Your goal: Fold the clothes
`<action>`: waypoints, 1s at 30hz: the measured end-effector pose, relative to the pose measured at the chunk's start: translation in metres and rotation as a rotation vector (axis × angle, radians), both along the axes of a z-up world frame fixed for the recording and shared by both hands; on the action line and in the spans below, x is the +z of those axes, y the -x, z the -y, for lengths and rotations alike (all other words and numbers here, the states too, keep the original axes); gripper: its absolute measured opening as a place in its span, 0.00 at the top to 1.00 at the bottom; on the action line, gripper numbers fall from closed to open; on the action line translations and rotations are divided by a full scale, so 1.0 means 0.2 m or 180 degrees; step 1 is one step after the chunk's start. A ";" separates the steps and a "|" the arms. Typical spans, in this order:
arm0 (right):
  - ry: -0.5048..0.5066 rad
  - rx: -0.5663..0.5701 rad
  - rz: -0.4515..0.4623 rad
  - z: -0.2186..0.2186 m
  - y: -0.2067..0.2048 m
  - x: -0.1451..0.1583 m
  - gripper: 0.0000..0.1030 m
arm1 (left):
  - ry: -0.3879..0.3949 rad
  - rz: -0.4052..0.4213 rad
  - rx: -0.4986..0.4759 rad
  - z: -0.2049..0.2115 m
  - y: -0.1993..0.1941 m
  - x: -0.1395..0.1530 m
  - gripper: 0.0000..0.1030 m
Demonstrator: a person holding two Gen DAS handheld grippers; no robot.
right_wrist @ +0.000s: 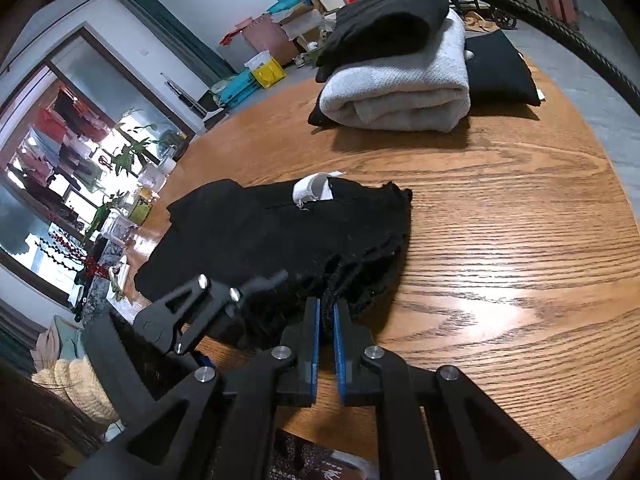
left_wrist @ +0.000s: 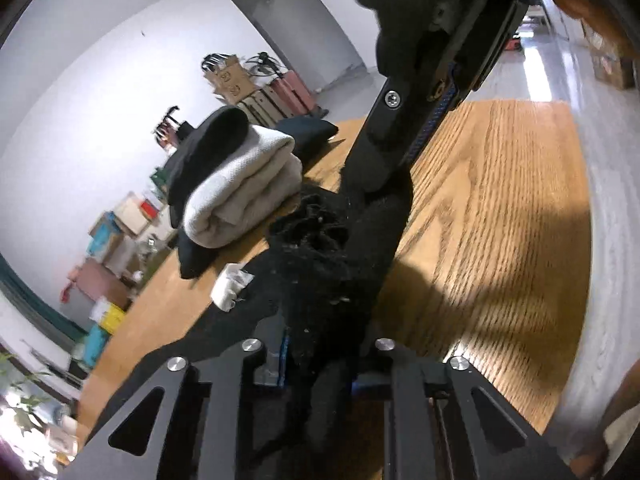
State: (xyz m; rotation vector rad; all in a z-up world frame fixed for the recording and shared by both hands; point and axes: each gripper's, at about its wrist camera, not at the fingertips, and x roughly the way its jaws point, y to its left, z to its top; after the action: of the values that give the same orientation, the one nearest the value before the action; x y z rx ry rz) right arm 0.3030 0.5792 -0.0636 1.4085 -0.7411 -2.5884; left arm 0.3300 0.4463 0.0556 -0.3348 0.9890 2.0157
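Note:
A black garment [right_wrist: 280,232] with a white label [right_wrist: 314,190] lies on the round wooden table [right_wrist: 500,240]. My right gripper [right_wrist: 328,308] is shut on its near hem. My left gripper [left_wrist: 320,360] is shut on the same black garment [left_wrist: 316,264], bunched between its fingers. The right gripper's finger [left_wrist: 384,152] reaches down into the cloth in the left wrist view. The left gripper's fingers [right_wrist: 256,284] show at the cloth's left edge in the right wrist view.
A stack of folded clothes, a black piece [right_wrist: 384,20] on a cream one [right_wrist: 404,92], stands at the table's far side with a black folded piece [right_wrist: 500,68] beside it. Boxes and bags [right_wrist: 268,68] line the far wall. Plants [right_wrist: 132,156] stand left.

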 end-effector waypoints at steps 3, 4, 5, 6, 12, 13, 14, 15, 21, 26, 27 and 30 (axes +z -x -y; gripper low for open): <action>-0.0064 -0.0163 0.0170 -0.04 -0.02 -0.02 0.64 | -0.0075 0.0281 0.0109 0.02 0.05 0.03 0.83; -0.0082 -0.0246 0.0271 -0.06 -0.03 -0.03 0.57 | -0.0116 0.0385 0.0151 0.02 0.08 0.04 0.83; -0.0067 -0.0330 0.0362 -0.08 -0.04 -0.04 0.55 | -0.0134 0.0418 0.0171 0.02 0.10 0.05 0.84; 0.0006 -0.0399 0.0412 -0.11 -0.04 -0.06 0.54 | -0.0155 0.0413 0.0181 0.02 0.08 0.06 0.84; 0.0639 -0.0565 0.0406 -0.18 0.02 -0.08 0.38 | -0.0163 0.0227 0.0142 0.03 0.04 0.03 0.84; 0.0638 -0.0550 0.0404 -0.18 0.05 -0.07 0.37 | -0.0162 0.0214 0.0140 0.03 0.04 0.03 0.84; 0.0603 -0.0526 0.0420 -0.17 0.07 -0.06 0.37 | -0.0160 0.0202 0.0137 0.03 0.03 0.03 0.84; 0.0511 -0.0486 0.0465 -0.15 0.10 -0.06 0.36 | -0.0159 0.0190 0.0135 0.04 0.03 0.02 0.84; 0.0528 -0.0256 0.0764 -0.09 0.25 -0.14 0.34 | -0.0229 0.0087 0.0085 0.07 0.02 0.03 0.84; 0.0741 -0.0162 0.0864 -0.10 0.32 -0.26 0.35 | -0.0239 0.0093 0.0093 0.07 0.01 0.03 0.84; 0.0820 -0.0161 0.0851 -0.10 0.33 -0.28 0.41 | -0.0241 0.0103 0.0098 0.07 0.01 0.03 0.84; 0.0865 -0.0107 0.0673 -0.07 0.34 -0.23 0.85 | -0.0366 0.0249 0.0211 0.10 0.02 0.08 0.85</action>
State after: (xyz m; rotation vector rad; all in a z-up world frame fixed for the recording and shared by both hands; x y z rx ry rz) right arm 0.2359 0.5941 -0.1105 1.6049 -1.1051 -2.2739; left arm 0.3251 0.4258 0.0708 -0.3855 0.8196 2.0931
